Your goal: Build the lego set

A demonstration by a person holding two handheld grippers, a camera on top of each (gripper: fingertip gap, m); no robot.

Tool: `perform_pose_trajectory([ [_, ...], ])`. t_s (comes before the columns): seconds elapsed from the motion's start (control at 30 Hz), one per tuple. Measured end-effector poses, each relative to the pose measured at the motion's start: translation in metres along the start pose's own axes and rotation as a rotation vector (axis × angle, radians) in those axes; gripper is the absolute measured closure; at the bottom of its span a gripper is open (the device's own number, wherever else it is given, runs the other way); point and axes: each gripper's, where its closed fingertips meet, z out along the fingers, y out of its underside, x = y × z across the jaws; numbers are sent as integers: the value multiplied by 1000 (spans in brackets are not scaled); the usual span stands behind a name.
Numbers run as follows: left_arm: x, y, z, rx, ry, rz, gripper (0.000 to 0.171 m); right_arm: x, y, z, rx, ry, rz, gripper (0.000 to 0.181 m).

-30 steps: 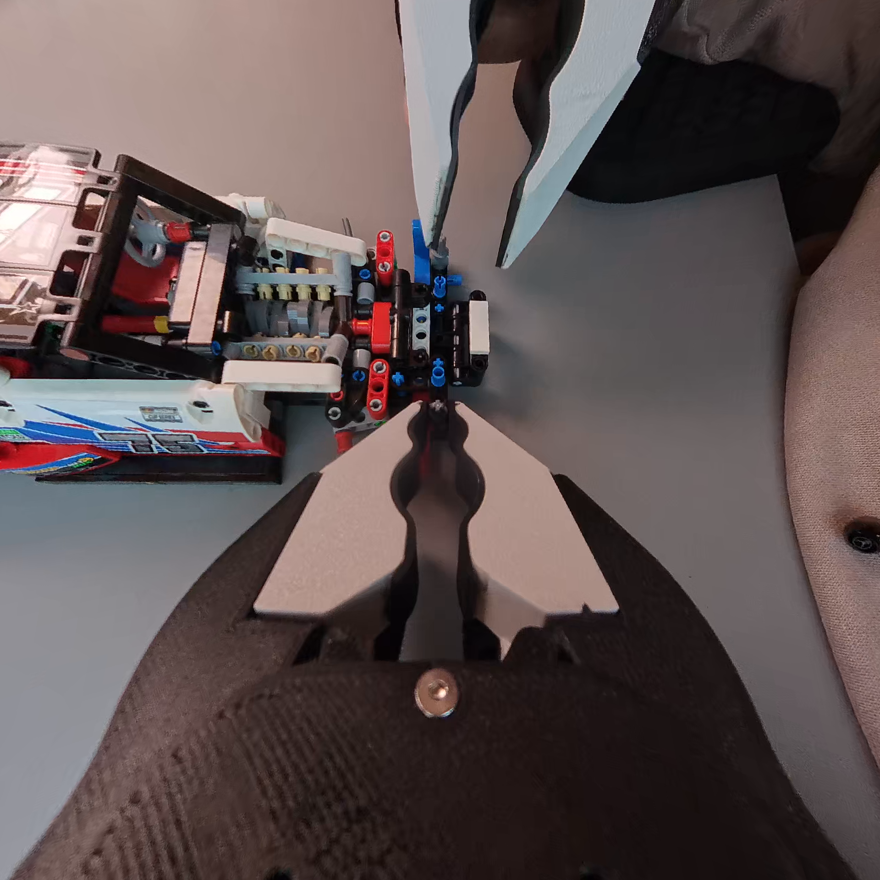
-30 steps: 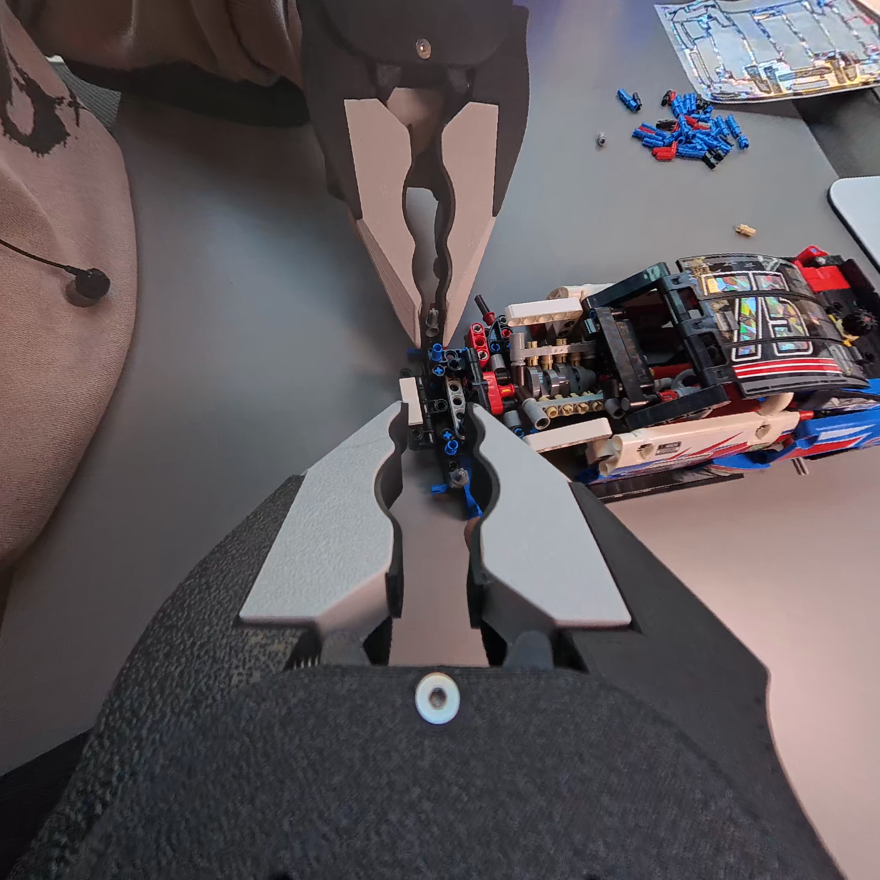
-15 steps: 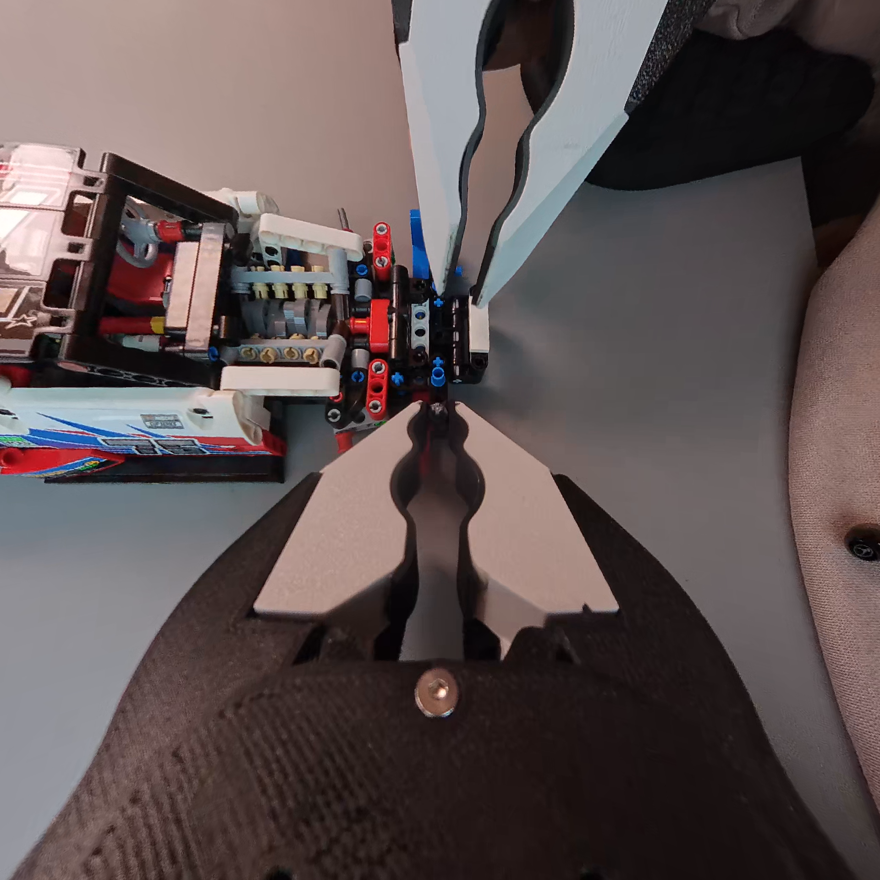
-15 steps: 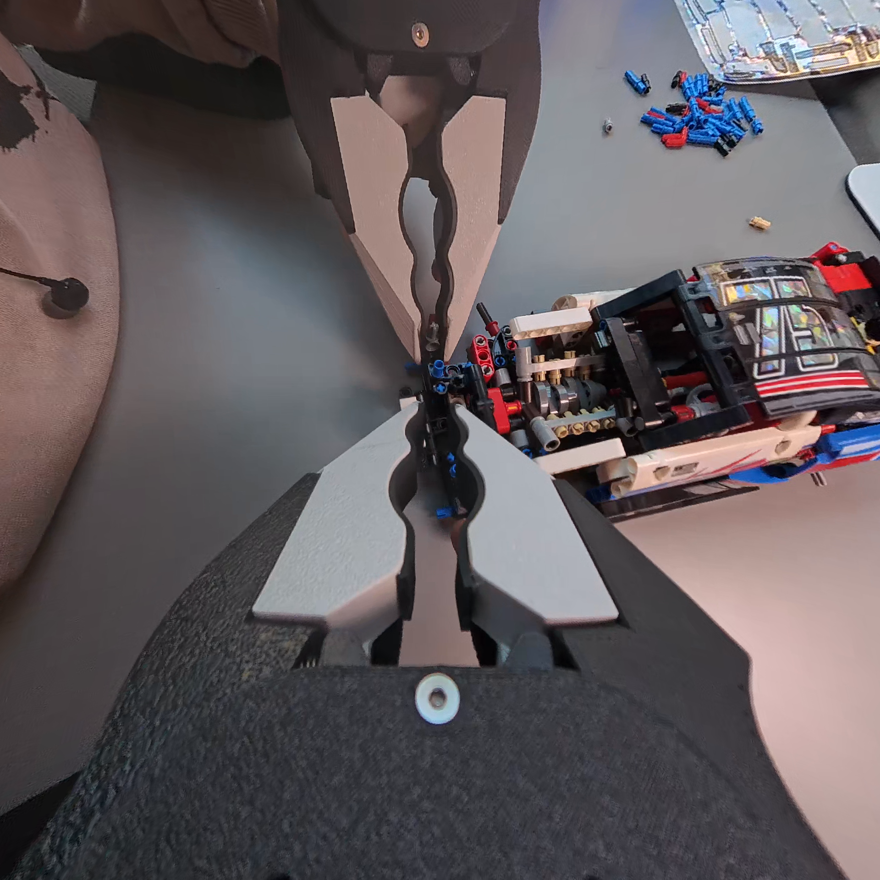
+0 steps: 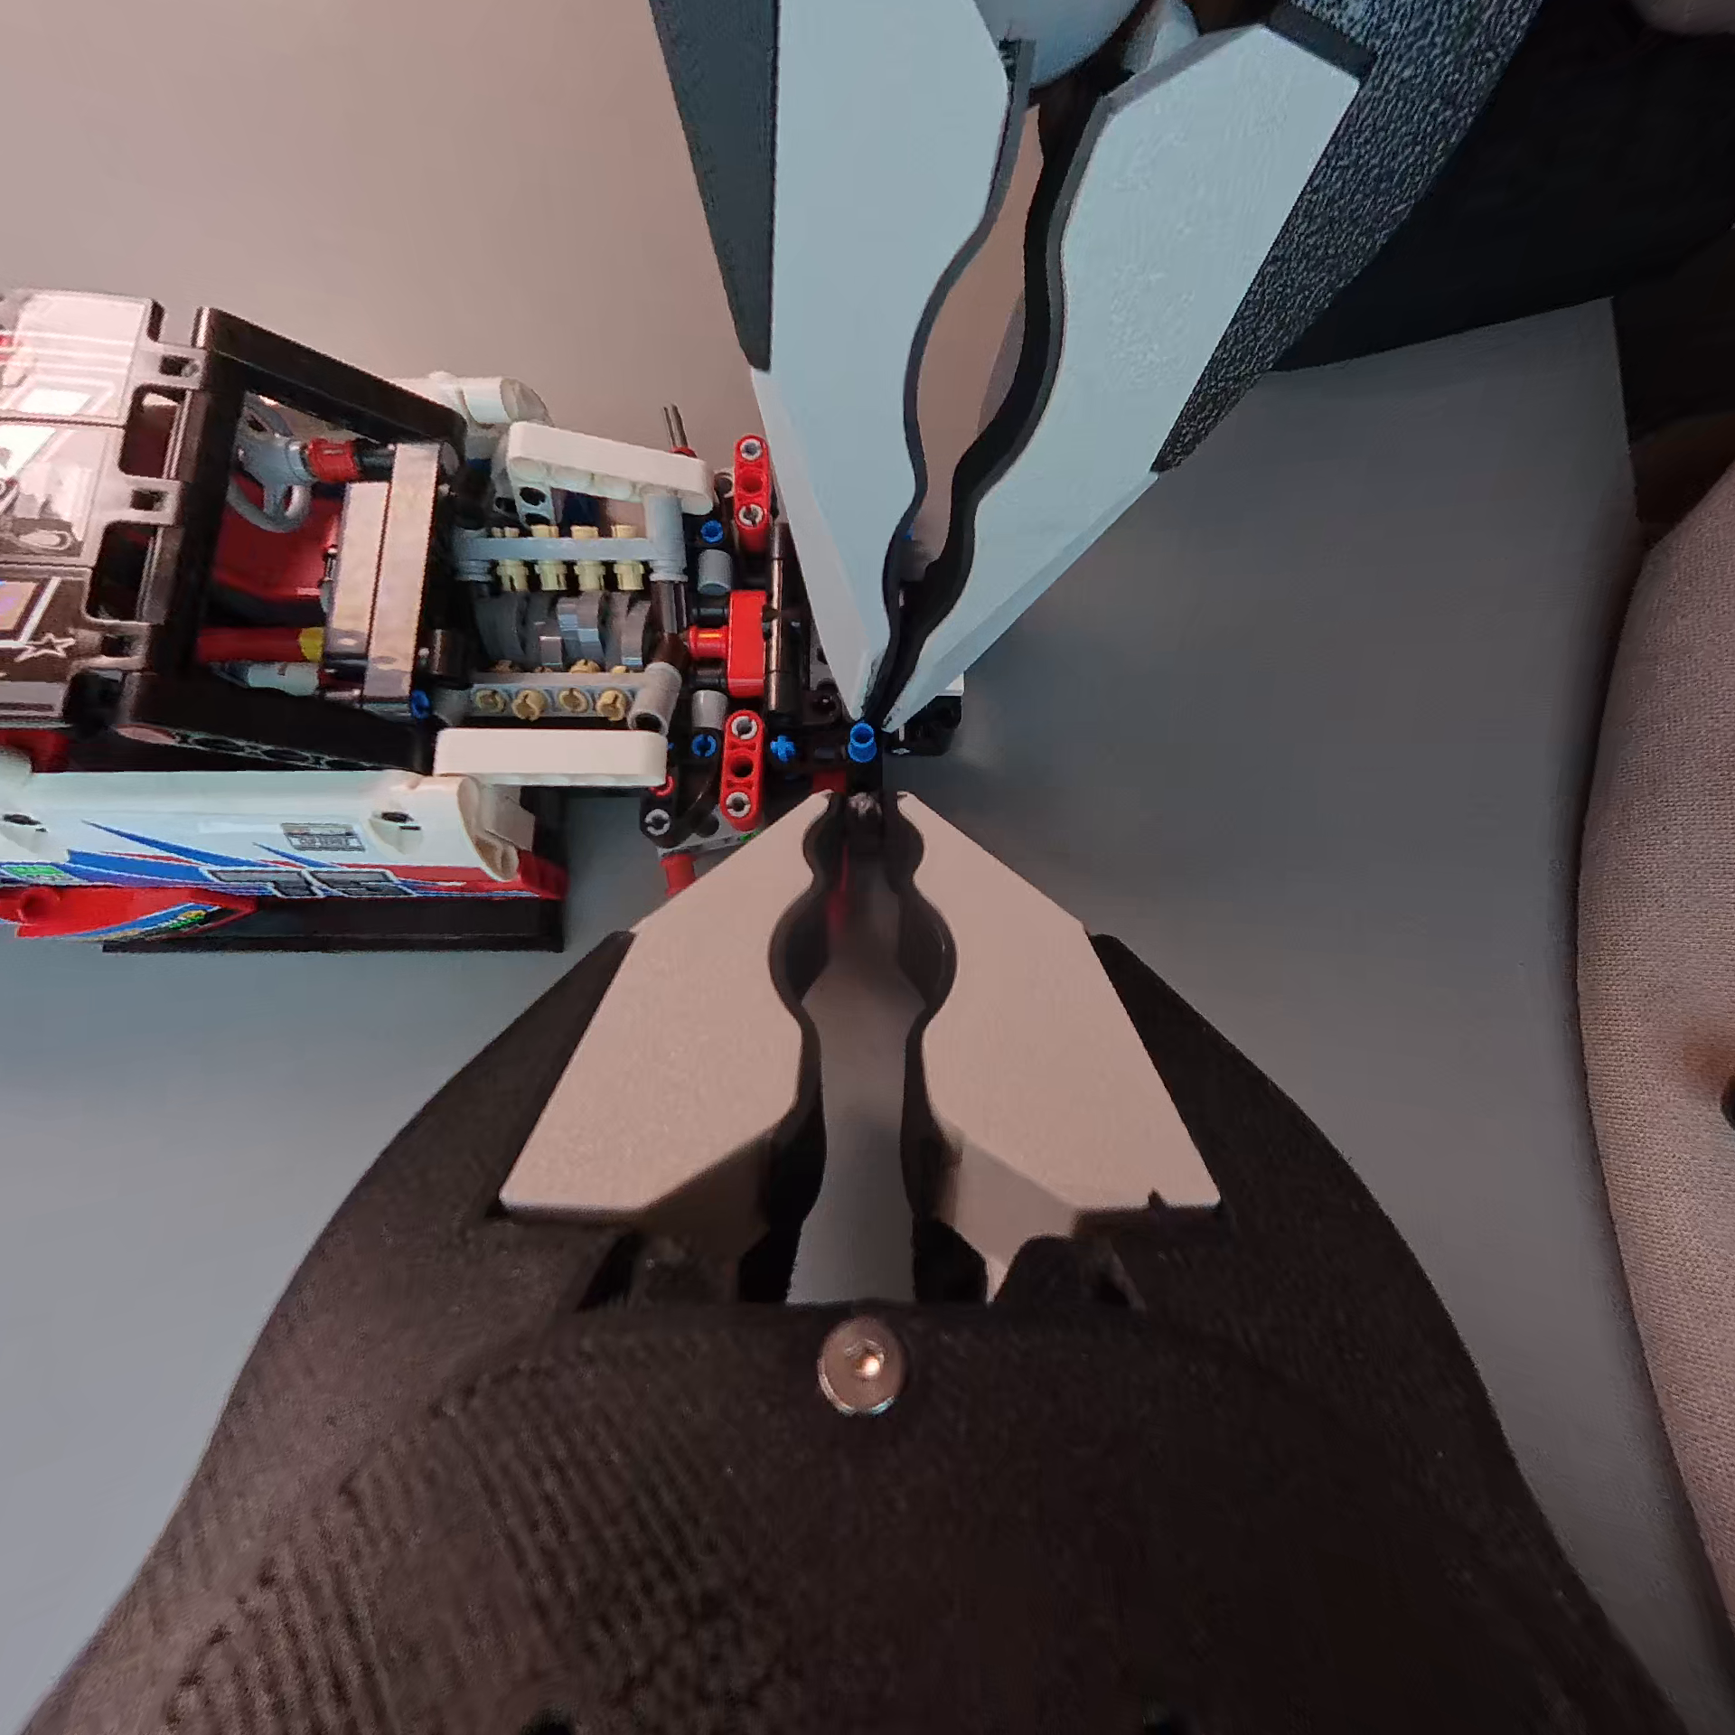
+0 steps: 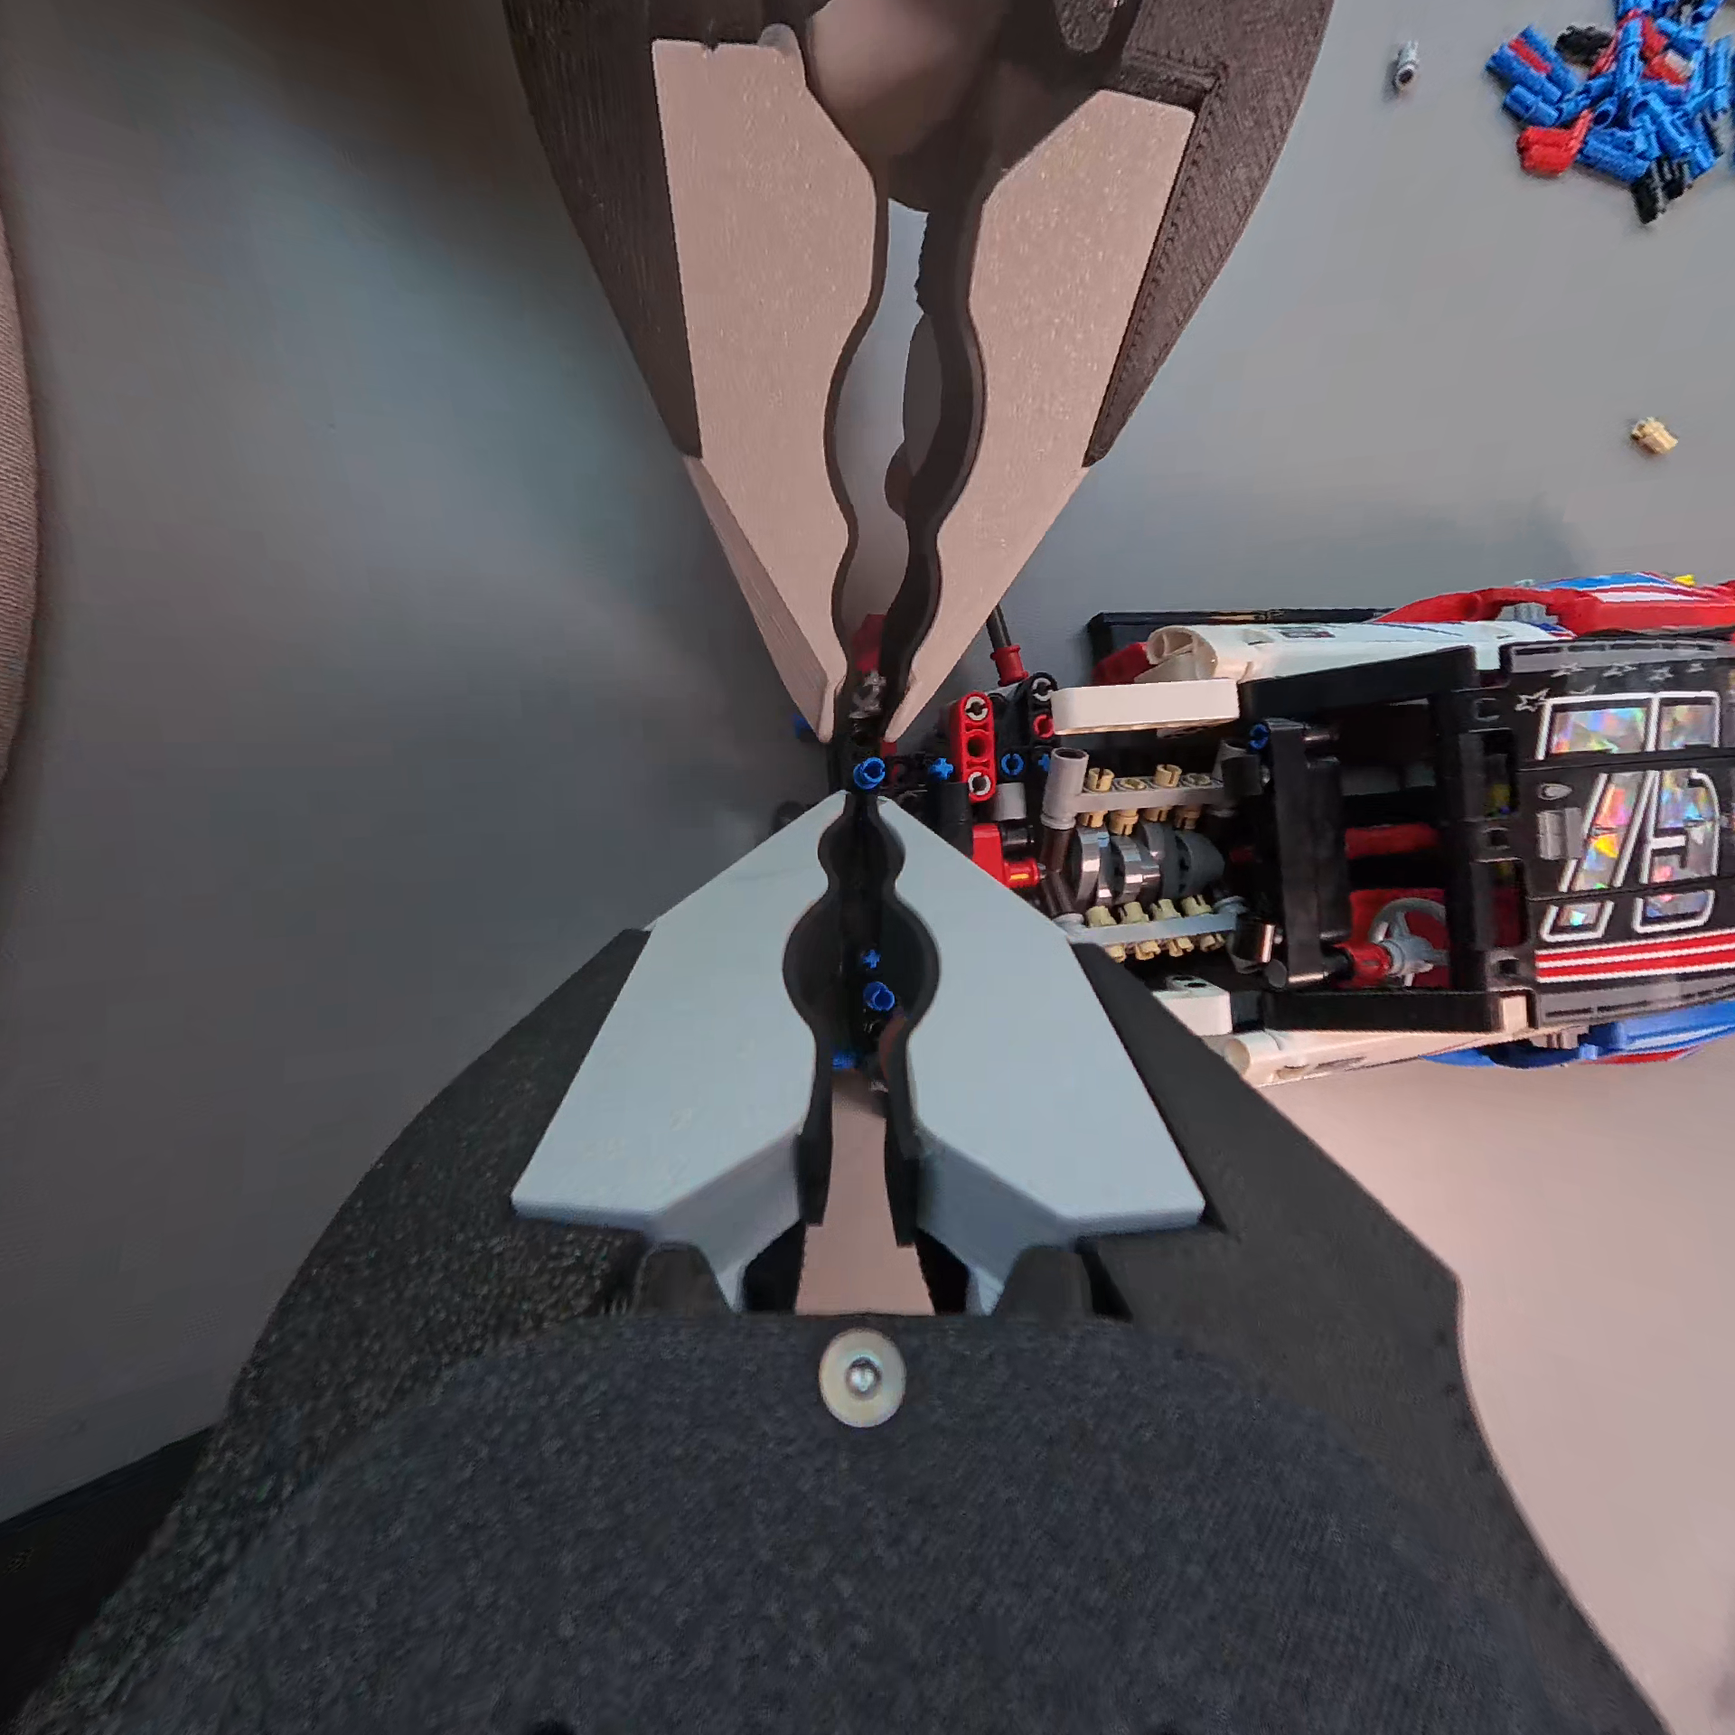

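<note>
The left tongs [image 5: 862, 806] pinch a small grey peg at the rear frame of the lego race car [image 5: 394, 648] on the grey desk [image 5: 282, 1127]. Opposite them, the right tongs [image 6: 859, 807] are clamped on that black rear frame, tips nearly meeting. Loose blue pins [image 6: 1624, 103] lie far beyond to the right.

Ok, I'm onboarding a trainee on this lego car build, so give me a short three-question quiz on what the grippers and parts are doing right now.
1. True or false: the left gripper stands wide open.
2. Which end of the red, white and blue lego race car do both grippers meet at? A) the canopy end B) the exposed black-framed end by the engine block
3. Where does the heap of loose blue and red pins lie in the right wrist view?

Key: 1. False; its fingertips pinch the black frame. 2. B; the right gripper is closed on it from the opposite side. 3. On the grey table, top right, apart from the car.
</note>
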Motion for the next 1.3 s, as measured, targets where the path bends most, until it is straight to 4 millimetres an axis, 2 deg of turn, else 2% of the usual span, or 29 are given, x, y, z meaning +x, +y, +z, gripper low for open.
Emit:
perform_pose_trajectory([
  [0.23, 0, -1, 1, -27, 32, -11, 166, 0, 4, 0, -74, -36, -10, 181],
  [0.5, 0, -1, 2, -21, 54, -57, 166, 0, 5, -1, -90, -109, 40, 181],
  [0.8, 3, 0, 4, -54, 61, -74, 163, -6, 5, -1, -118, -155, 18, 181],
  [0.87, 1, 0, 4, -49, 50, -81, 165, -6, 5, 0, -116, -143, 0, 181],
  [0.93, -3, 0, 5, -39, 39, -104, 165, 2, 3, 1, -106, -69, -33, 181],
  [1.03, -3, 0, 5, -29, 77, -154, 165, 3, 2, 2, -86, -97, 28, 181],
  [1.3, -2, -3, 8, -96, 82, -113, 165, 4, 7, -1, -130, -82, 29, 181],
])
